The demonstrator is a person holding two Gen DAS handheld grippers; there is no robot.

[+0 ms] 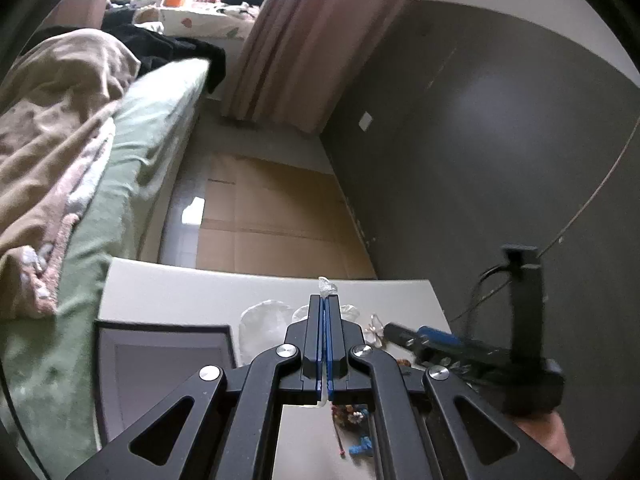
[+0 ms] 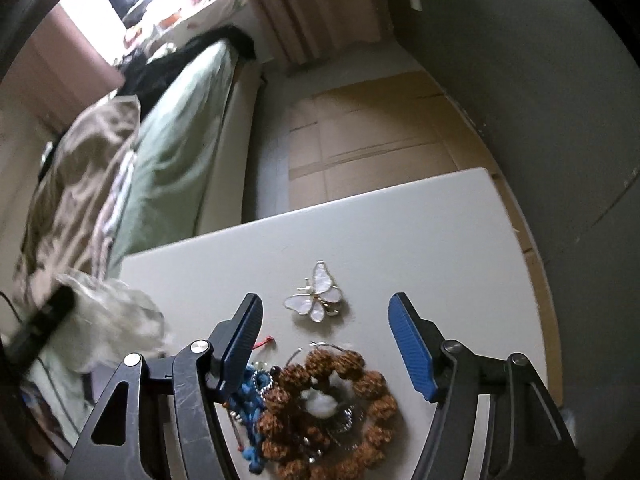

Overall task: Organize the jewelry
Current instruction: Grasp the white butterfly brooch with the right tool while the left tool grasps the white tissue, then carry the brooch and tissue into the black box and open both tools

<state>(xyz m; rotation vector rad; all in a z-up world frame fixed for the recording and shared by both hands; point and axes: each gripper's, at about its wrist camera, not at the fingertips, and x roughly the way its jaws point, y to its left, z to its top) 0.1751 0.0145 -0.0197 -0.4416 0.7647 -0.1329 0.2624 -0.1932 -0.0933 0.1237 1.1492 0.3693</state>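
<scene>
My left gripper (image 1: 324, 300) is shut on a clear plastic bag (image 1: 327, 286), a bit of which sticks out past the tips above the white table (image 1: 180, 292). More clear bags (image 1: 264, 320) lie below it. My right gripper (image 2: 326, 308) is open above the table (image 2: 400, 232), with a pearl butterfly brooch (image 2: 316, 294) just beyond its tips. A brown beaded bracelet (image 2: 332, 404) lies between its fingers on a pile with blue beads (image 2: 252, 392). The right gripper (image 1: 404, 334) shows in the left wrist view, the left gripper (image 2: 48, 320) blurred in the right wrist view.
A grey open box (image 1: 160, 360) sits at the table's left. A bed with green sheet (image 1: 132, 168) and beige blanket stands left of the table. Cardboard (image 1: 272, 220) covers the floor beyond. A grey wall (image 1: 500, 140) is at the right. Crumpled clear bags (image 2: 116, 320) lie left.
</scene>
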